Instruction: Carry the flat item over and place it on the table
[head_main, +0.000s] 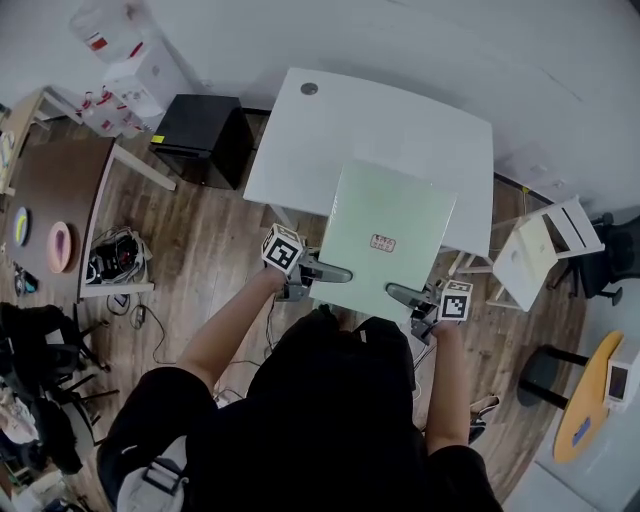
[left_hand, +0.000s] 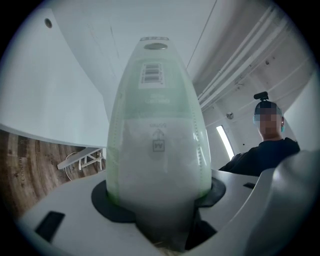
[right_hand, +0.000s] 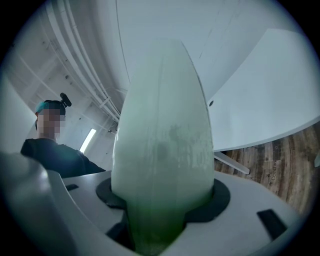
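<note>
A flat pale green pack (head_main: 385, 235) with a small label is held level over the near edge of the white table (head_main: 350, 120). My left gripper (head_main: 330, 272) is shut on its near left edge and my right gripper (head_main: 405, 295) on its near right edge. In the left gripper view the pack (left_hand: 157, 125) stands edge-on between the jaws of the left gripper (left_hand: 157, 200), with a barcode at its far end. The right gripper view shows the same pack (right_hand: 162, 150) wedged between the jaws of the right gripper (right_hand: 165, 200).
A black cabinet (head_main: 200, 135) stands left of the table, with white boxes (head_main: 130, 75) behind it. A white chair (head_main: 545, 250) is at the right and a brown table (head_main: 50, 190) at the far left. Cables and a bag (head_main: 115, 255) lie on the wooden floor.
</note>
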